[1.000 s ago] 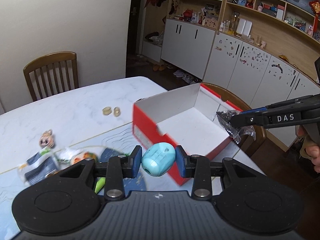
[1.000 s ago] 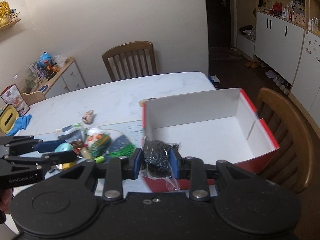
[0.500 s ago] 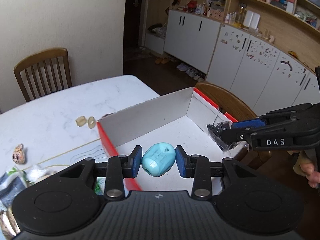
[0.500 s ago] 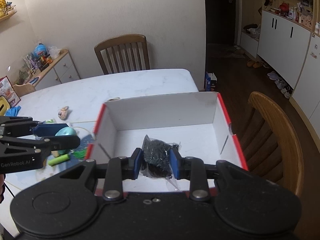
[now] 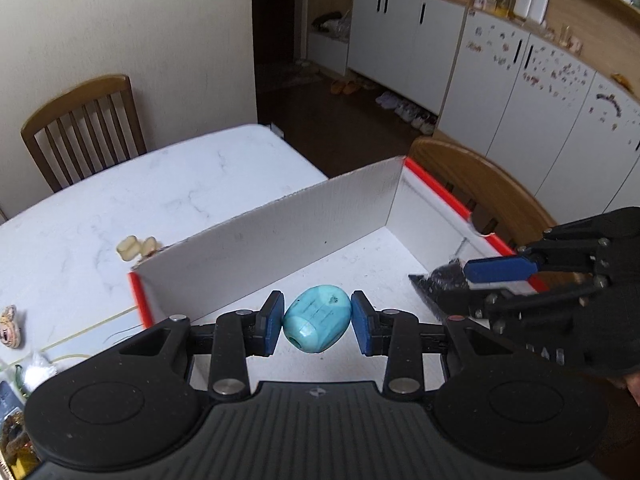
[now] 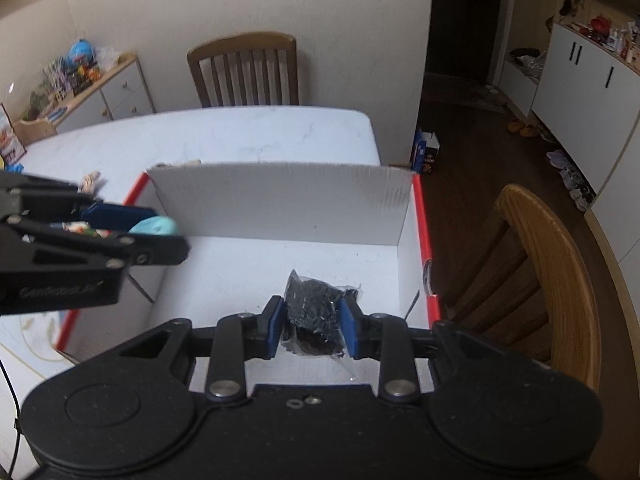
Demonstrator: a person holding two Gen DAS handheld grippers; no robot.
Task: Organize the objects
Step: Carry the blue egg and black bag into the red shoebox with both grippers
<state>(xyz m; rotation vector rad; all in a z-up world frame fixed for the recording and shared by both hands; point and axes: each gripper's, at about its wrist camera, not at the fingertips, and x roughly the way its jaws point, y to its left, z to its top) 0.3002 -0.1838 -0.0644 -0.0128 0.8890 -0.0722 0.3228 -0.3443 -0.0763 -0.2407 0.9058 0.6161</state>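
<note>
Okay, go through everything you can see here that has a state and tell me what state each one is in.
Left gripper: shut on the turquoise bead.
Turquoise bead: held above the box.
Right gripper: shut on the black bag.
Black bag: held above the box.
Box: open, nothing lying inside.

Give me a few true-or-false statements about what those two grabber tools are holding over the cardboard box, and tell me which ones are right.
1. The left gripper holds a turquoise egg-shaped bead between its blue pads. True.
2. The right gripper is empty. False: it is shut on a clear bag of black bits.
3. Both held things are over the inside of the red-edged box. True.
4. The box already has several things lying on its floor. False: the white floor that shows is bare.
5. Two pale rings lie on the table outside the box. True.
6. A wooden chair stands inside the box. False: it stands beside the box, off the table.
</note>
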